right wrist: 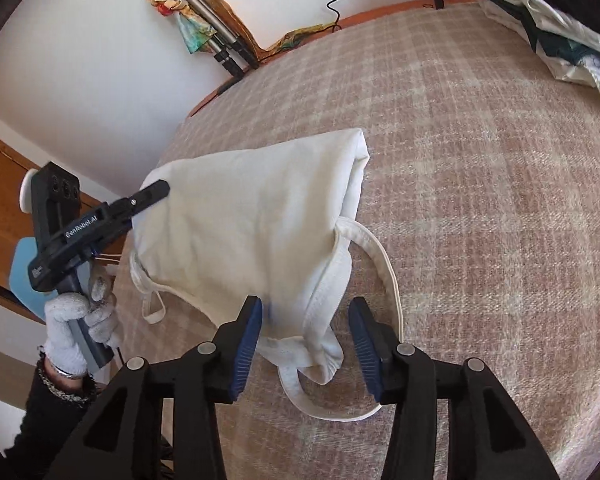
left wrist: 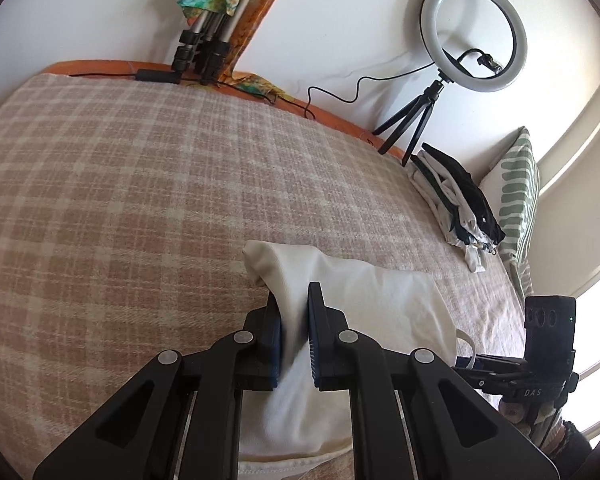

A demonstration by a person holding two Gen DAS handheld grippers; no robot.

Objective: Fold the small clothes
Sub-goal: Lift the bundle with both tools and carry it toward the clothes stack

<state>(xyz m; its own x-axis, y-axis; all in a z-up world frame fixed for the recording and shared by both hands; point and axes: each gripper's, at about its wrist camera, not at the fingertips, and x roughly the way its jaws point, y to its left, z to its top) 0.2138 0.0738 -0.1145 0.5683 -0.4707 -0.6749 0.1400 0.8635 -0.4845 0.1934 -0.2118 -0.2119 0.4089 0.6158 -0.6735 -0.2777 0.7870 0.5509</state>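
Left wrist view. Black left tool (left wrist: 294, 320) with blue-faced pads, nearest the lens: fingers pressed onto a raised fold of the cream-white cotton garment (left wrist: 364, 304), cloth pinched between them. Garment spreads to the right of the tool over the beige-and-cream checked blanket (left wrist: 140, 184) covering the bed, its lower hem running under the tool's frame. Far edge: white ring light on a black tripod (left wrist: 474, 34); beside its feet a heap of black and white clothes (left wrist: 460, 200); behind that a green-patterned white cushion (left wrist: 518, 196). Right tool visible at the right edge, seen only from its back.

Right wrist view. Black right tool (right wrist: 305, 320), blue pads: fingers apart, straddling the garment's near edge (right wrist: 260, 224) and strap loops, which lie between them; contact with either pad cannot be told. Left tool (right wrist: 156, 194) enters from the left, held in a white-gloved left hand (right wrist: 80, 320), its tip at the garment's lifted left corner.
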